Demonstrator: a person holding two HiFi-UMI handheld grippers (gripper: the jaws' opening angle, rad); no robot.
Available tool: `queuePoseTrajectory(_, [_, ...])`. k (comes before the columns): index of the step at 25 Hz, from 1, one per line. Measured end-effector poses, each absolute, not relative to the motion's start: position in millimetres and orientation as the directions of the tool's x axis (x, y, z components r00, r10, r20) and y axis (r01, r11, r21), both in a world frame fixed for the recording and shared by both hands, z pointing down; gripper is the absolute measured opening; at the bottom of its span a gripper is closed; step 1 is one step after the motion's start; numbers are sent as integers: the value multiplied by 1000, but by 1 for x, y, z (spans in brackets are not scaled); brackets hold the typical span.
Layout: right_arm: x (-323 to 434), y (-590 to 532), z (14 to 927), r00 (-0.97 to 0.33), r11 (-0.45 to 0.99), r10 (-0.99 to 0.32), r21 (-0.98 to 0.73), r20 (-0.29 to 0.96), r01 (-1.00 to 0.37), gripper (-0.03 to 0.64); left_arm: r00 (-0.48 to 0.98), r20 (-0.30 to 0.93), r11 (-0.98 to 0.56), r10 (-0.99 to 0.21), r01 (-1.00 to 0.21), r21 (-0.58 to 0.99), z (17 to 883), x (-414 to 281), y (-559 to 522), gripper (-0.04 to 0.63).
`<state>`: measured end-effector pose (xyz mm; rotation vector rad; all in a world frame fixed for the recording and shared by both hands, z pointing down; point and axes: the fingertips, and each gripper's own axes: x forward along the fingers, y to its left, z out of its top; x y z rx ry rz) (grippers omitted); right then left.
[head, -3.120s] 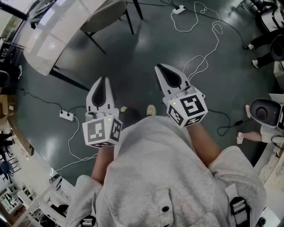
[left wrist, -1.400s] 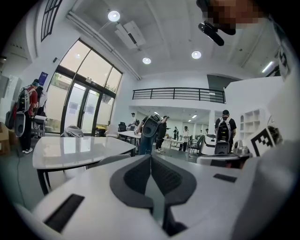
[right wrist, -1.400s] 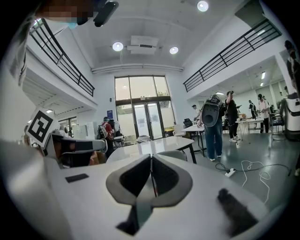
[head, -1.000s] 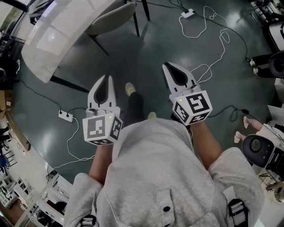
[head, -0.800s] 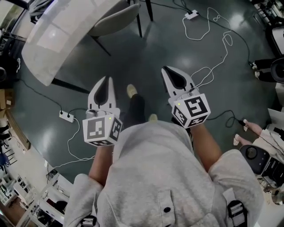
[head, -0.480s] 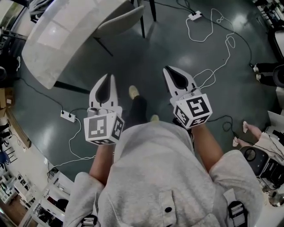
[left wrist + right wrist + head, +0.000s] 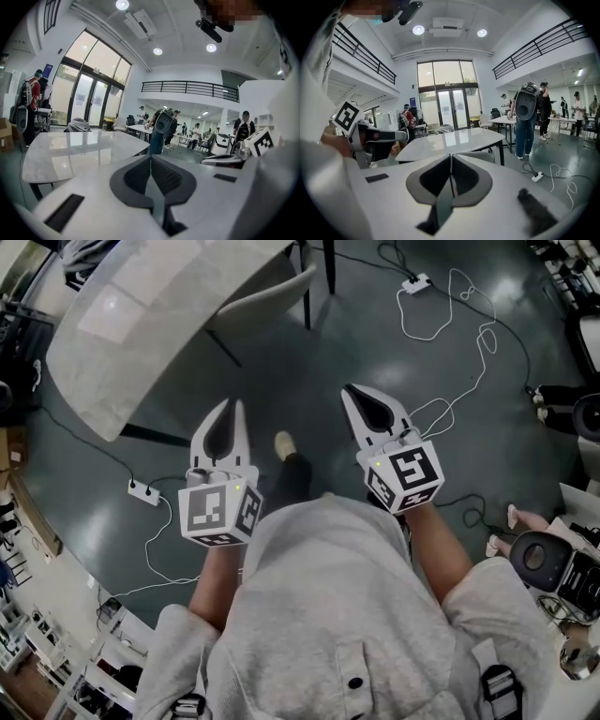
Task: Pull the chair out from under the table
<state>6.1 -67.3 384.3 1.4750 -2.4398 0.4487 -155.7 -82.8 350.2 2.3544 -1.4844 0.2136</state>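
Closer now than in the earlier frames, the tabletop [image 7: 141, 306] and the chair [image 7: 270, 296] tucked under its edge have slid down the head view, so the approach is in hand. The left hand-held gripper [image 7: 228, 406] and right hand-held gripper [image 7: 352, 394] are each pressed together on nothing, well short of the chair. Next, I judge, the jaws must spread to take the chair (only seat and dark legs show). Bare floor [image 7: 309, 371] lies ahead; a white cable [image 7: 441, 329] loops to the right and a power strip [image 7: 142, 491] lies to the left.
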Motion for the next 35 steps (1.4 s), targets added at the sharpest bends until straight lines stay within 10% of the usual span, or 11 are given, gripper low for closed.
queuePoseTrajectory(35, [-46, -164, 372, -411, 417, -839, -66, 356, -907, 26, 502, 284, -449, -817, -862, 233, 359, -191, -177, 15])
